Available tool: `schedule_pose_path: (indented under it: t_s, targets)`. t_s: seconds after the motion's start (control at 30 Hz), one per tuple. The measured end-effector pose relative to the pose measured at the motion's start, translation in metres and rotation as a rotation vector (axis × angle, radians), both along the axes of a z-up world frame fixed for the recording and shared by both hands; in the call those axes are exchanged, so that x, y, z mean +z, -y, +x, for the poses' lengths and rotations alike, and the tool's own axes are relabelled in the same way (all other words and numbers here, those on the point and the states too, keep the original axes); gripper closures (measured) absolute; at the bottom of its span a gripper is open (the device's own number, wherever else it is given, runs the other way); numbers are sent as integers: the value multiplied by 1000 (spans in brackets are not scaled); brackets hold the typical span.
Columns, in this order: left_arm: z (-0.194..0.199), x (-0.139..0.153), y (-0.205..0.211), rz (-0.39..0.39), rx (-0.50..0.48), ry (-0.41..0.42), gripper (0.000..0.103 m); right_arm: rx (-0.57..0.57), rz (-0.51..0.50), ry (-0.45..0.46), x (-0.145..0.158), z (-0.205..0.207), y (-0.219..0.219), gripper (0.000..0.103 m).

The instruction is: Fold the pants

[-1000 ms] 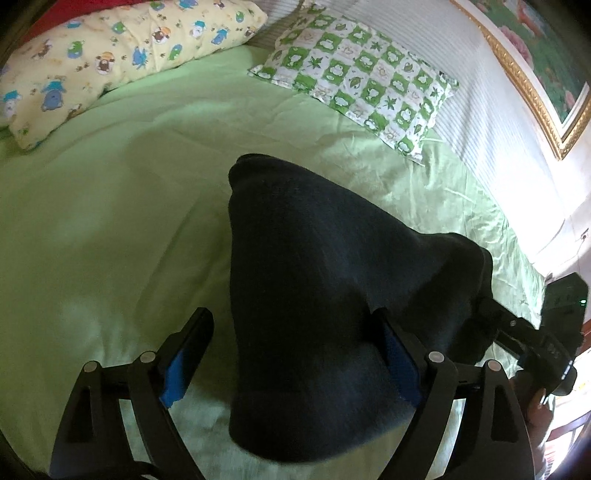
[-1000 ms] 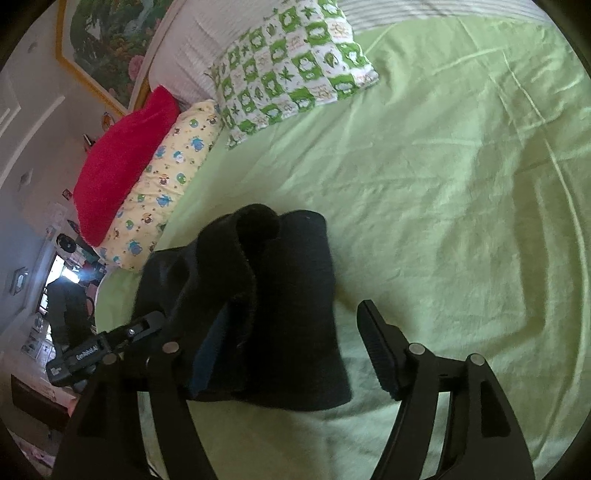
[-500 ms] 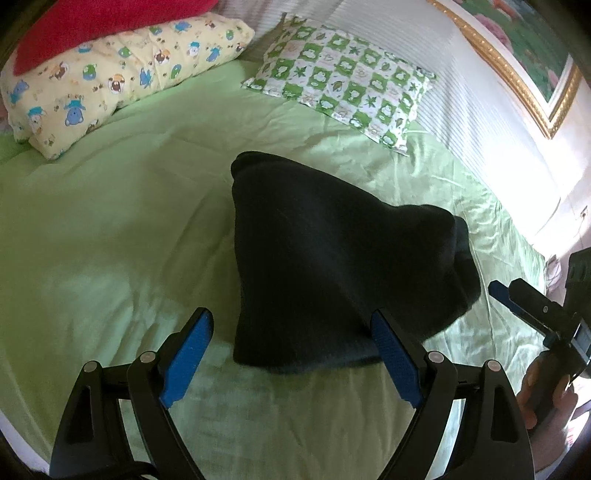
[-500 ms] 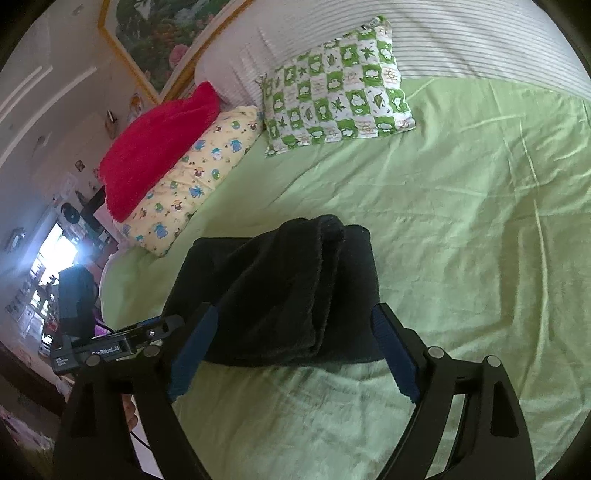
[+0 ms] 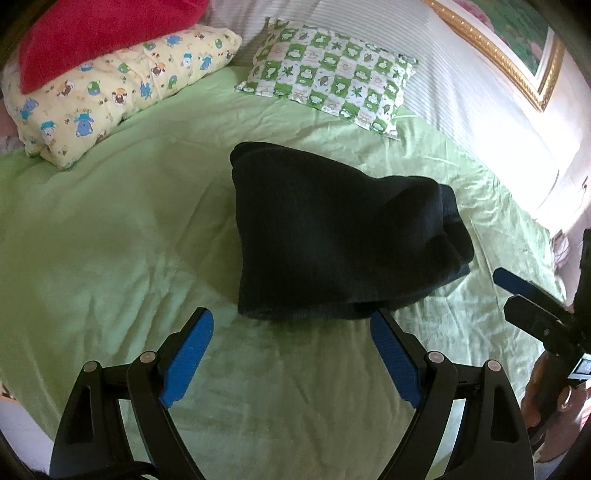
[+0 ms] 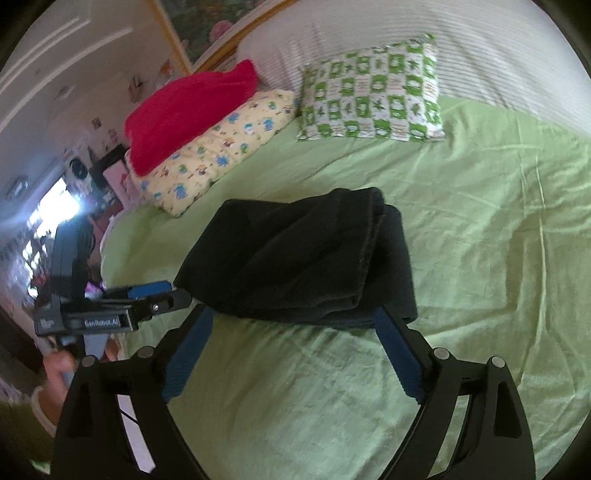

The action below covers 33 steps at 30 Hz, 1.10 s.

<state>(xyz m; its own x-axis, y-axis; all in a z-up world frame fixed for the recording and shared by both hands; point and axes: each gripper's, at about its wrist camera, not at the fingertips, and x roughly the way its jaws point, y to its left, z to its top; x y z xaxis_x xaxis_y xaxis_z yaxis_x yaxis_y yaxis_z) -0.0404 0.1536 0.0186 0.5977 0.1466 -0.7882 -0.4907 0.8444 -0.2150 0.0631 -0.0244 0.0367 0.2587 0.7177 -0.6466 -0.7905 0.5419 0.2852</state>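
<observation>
The dark navy pants [image 5: 332,229] lie folded in a thick bundle on the green bed sheet [image 5: 110,240]. They also show in the right wrist view [image 6: 306,258], with layered folds stacked on top. My left gripper [image 5: 291,325] is open and empty, its blue pads just short of the bundle's near edge. My right gripper [image 6: 291,325] is open and empty, also just short of the bundle. The right gripper shows at the right edge of the left wrist view [image 5: 532,306]. The left gripper shows at the left of the right wrist view [image 6: 147,295].
A green checked pillow [image 5: 332,74], a yellow cartoon pillow [image 5: 110,88] and a red cushion [image 5: 96,33] lie at the head of the bed. A striped headboard cover [image 5: 461,66] and a gold-framed picture [image 5: 517,55] stand behind. The bed edge is near the left gripper's side.
Both grippers let go of the pants and pulled back. The bundle now rests flat on the sheet, and both grippers are clear of the cloth.
</observation>
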Motion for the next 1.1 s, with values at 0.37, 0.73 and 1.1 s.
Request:
schedule_pose_path:
  t_s: [0.37,0.73,1.1]
  targets:
    - [-6,3,22,99,-38,-45,14,34,-87,74,-8,-14,-4,10]
    - [-3,1,40,180,-55,-65,13,2,-60,86,-12,-17,4,10]
    - [1,-12,37,205,-46,-98,13,17,-91,79,-24,-18,-8,10]
